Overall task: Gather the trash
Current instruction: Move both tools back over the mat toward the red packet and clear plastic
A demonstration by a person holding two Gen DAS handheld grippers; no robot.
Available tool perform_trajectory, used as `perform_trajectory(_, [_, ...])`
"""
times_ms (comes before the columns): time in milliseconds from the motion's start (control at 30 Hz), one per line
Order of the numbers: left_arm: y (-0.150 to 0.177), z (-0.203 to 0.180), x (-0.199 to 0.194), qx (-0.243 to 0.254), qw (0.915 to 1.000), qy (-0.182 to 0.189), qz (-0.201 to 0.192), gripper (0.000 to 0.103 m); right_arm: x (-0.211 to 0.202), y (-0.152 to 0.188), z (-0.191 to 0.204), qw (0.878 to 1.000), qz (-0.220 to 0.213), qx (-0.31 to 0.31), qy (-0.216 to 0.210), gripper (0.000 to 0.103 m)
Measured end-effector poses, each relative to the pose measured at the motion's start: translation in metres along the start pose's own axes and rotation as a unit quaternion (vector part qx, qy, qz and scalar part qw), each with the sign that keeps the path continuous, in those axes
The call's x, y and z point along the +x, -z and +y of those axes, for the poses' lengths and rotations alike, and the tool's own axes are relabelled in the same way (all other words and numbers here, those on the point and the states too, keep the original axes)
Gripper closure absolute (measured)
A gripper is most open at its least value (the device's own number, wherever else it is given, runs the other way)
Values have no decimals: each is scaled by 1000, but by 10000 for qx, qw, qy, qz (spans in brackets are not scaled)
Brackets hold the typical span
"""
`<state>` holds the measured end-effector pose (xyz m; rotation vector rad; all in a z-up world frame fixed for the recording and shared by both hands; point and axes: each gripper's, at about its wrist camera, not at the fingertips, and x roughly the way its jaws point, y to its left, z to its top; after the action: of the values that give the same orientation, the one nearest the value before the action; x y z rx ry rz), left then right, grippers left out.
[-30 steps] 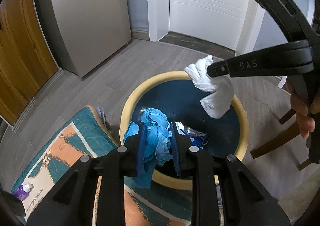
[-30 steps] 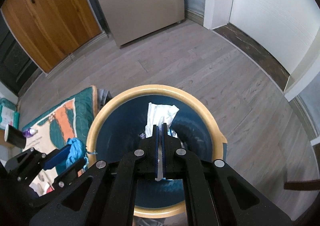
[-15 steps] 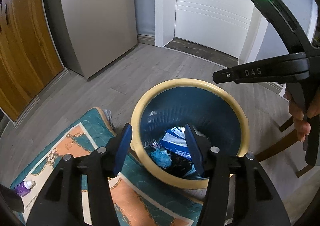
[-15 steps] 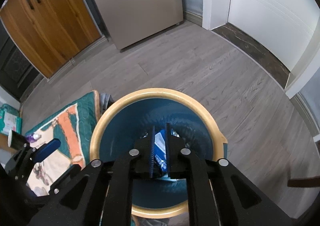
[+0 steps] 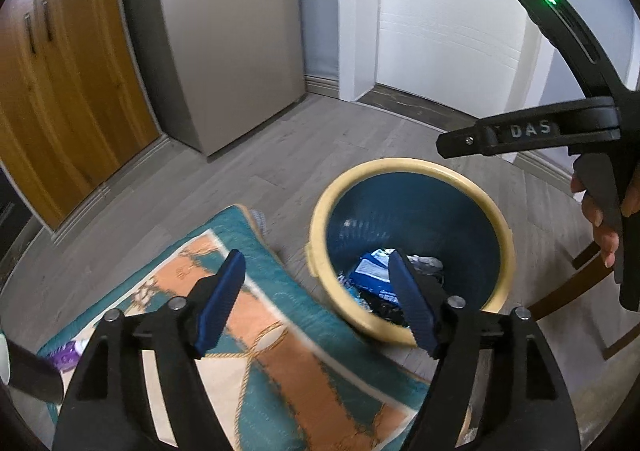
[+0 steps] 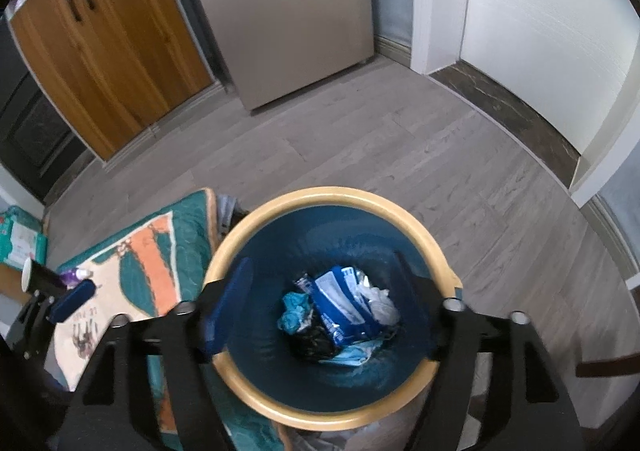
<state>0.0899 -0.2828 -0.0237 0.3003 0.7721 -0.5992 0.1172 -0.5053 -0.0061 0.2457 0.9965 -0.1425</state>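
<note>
A blue trash bin with a tan rim (image 6: pixel 332 193) stands on the grey floor; it also shows in the left wrist view (image 5: pixel 404 165). At its bottom lie a crumpled blue cloth (image 6: pixel 296 311), a white tissue (image 6: pixel 380 303), a blue-white wrapper (image 6: pixel 340 303) and black scraps. My right gripper (image 6: pixel 324 303) hangs right over the bin, jaws wide open and empty. My left gripper (image 5: pixel 316 299) is open and empty, at the bin's left rim above the mat. The right gripper's body (image 5: pixel 532 131) shows at upper right in the left wrist view.
A teal and orange mat (image 5: pixel 256 335) lies left of the bin, with a small purple bottle (image 5: pixel 68 355) on it. A wooden cabinet (image 6: pixel 108 47), a grey fridge (image 6: pixel 280 11) and a white door (image 5: pixel 452 11) stand behind. A wooden chair leg (image 5: pixel 560 295) is at right.
Both grippers opened. The blue cloth and the white tissue dropped into the bin. My left gripper has drawn back to the left, over the mat. Both jaws now stand wide.
</note>
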Motion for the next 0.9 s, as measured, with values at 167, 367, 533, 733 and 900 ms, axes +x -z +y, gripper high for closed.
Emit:
perform_trajectory(167, [9,23,-17,-244,9994,-254,-18,14,-14,0,20,9995,-265,-69,-156,8])
perform_trajectory(367, [27,52,-48,-510,9972,-542,-98,8,-27,12,56,9978,-419,-424,-285,6])
perform_trajectory(533, [55,81,-77,-585,9934,-980,-87,8,-23,36,102,9951,-194,-567,-786,6])
perform_trajectory(733, [117,138,-110,-1084,9817,-1551,194,8,-7,66,162,9893,272,-996,-1031,6])
perform_trajectory(900, [169,169,-132,-1350,9713,-1906,451,8,12,98,206,9839,708,-1242,-1076,6])
